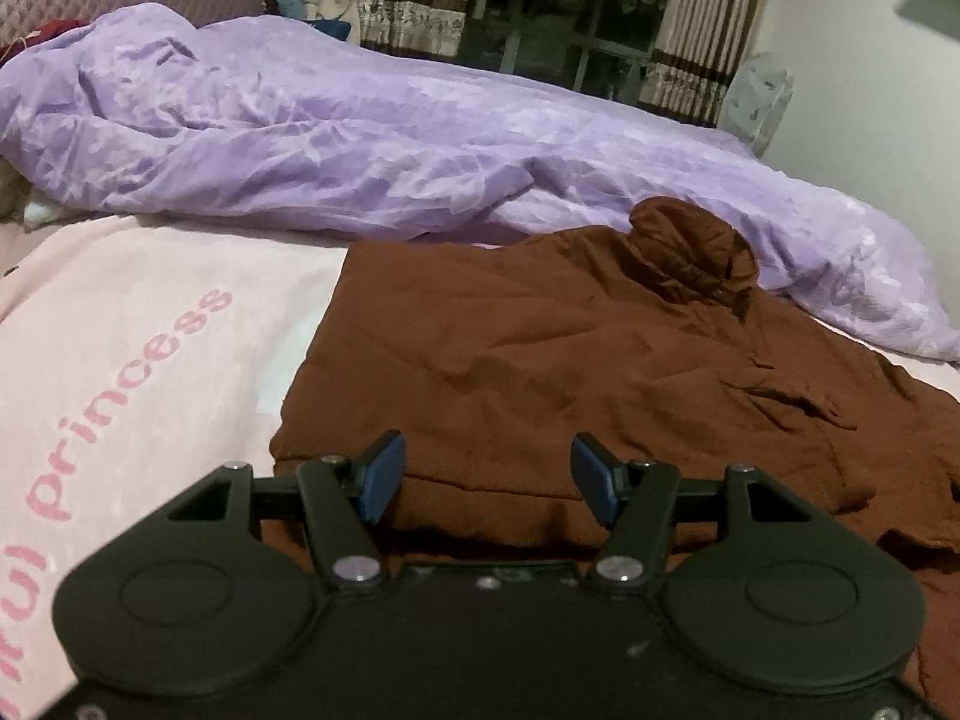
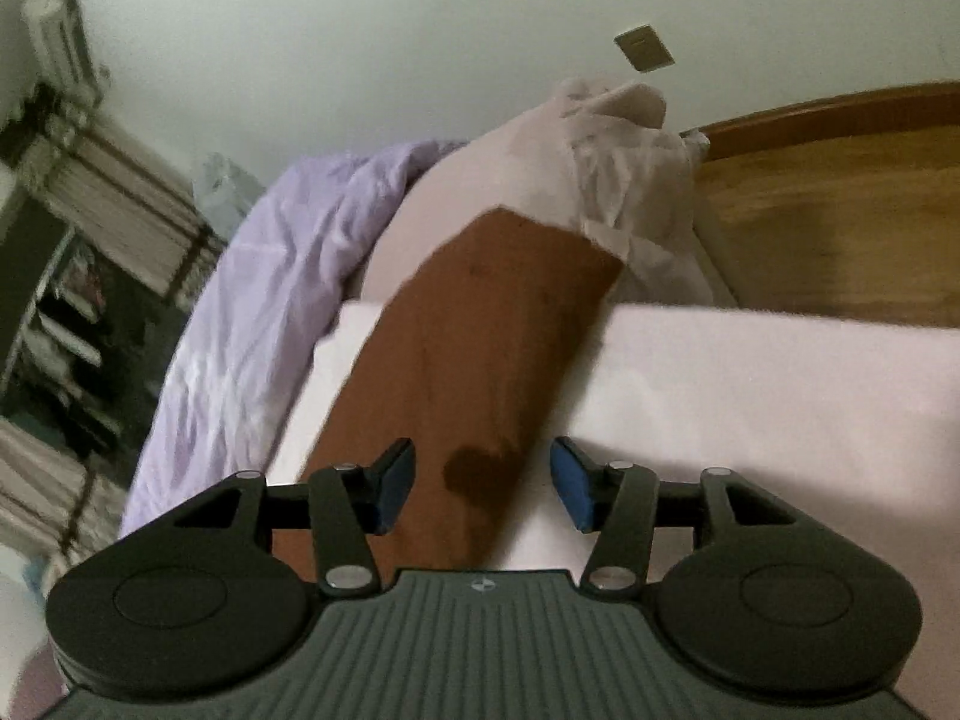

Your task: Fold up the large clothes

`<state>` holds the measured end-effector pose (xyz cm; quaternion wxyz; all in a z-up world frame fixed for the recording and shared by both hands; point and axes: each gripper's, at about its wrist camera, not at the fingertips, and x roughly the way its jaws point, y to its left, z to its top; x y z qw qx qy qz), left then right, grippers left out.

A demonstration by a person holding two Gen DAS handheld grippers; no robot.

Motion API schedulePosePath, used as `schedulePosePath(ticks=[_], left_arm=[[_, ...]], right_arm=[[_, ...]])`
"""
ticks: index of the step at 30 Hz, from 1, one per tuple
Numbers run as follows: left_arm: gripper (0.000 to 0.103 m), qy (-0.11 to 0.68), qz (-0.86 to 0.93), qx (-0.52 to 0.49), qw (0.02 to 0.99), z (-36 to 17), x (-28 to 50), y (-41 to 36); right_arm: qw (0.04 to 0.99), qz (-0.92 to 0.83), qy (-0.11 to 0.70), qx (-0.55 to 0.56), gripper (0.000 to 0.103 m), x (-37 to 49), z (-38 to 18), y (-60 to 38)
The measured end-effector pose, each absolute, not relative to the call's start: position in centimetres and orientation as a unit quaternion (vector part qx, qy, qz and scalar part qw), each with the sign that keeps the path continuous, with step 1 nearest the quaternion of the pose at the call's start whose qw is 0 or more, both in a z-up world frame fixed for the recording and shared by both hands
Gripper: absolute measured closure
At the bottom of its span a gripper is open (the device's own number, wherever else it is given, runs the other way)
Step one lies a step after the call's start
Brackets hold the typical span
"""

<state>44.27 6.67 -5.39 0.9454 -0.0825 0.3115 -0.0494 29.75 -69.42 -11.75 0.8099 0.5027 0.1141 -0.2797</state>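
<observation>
A large brown hooded garment (image 1: 540, 360) lies spread on the bed, its hood (image 1: 690, 252) at the far side against the duvet. My left gripper (image 1: 489, 468) hovers over the garment's near edge, open, its blue pads (image 1: 384, 474) wide apart with nothing pinched. In the right wrist view a long strip of the same brown garment (image 2: 498, 312) runs across the bed and over its near edge. My right gripper (image 2: 485, 474) is low at that edge, open, with the brown cloth behind the gap and neither pad pressing on it.
A crumpled purple duvet (image 1: 360, 138) fills the far side of the bed (image 2: 252, 312). A pink sheet (image 1: 150, 330) with pink lettering covers the mattress. Pale bunched cloth (image 2: 630, 180) lies beside a wooden board (image 2: 840, 210). Curtains (image 1: 408, 0) frame a dark window.
</observation>
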Motion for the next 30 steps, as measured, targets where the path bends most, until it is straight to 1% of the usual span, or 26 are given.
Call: schedulePosePath(ticks=[6, 8, 9, 10, 13, 16, 20, 26, 30], left_arm=[[0.041, 0.317, -0.042, -0.076, 0.945, -5.6, 44.7, 6.2], [0.041, 0.319, -0.043, -0.073, 0.944, -5.7, 44.8, 6.1], [0.041, 0.319, -0.044, -0.071, 0.944, -5.7, 44.8, 6.0], [0.041, 0.319, -0.046, -0.069, 0.944, -5.6, 44.9, 6.0], [0.041, 0.318, -0.052, -0.068, 0.944, -5.5, 44.8, 5.9], [0.041, 0.314, -0.059, -0.07, 0.945, -5.2, 44.7, 6.1], [0.04, 0.308, -0.067, -0.073, 0.946, -4.8, 44.4, 6.1], [0.04, 0.307, -0.084, -0.083, 0.944, -4.7, 44.2, 6.2], [0.04, 0.313, -0.099, -0.104, 0.939, -4.9, 44.0, 6.2]], right_arm=[[0.8, -0.277, 0.069, 0.528, 0.041, 30.1, -12.3, -70.9], [0.799, -0.281, 0.067, 0.528, 0.046, 30.2, -12.3, -71.0], [0.799, -0.286, 0.071, 0.525, 0.059, 30.3, -12.2, -71.0], [0.798, -0.292, 0.078, 0.521, 0.079, 30.3, -12.0, -70.9], [0.802, -0.292, 0.087, 0.514, 0.094, 30.4, -11.4, -70.9], [0.822, -0.287, 0.073, 0.487, 0.097, 30.3, -9.1, -69.8], [0.874, -0.247, 0.052, 0.416, 0.098, 31.1, -3.9, -65.6], [0.959, -0.114, 0.028, 0.259, 0.098, 34.2, 4.0, -52.7], [0.979, 0.0, 0.038, 0.2, 0.097, 36.2, 5.4, -43.3]])
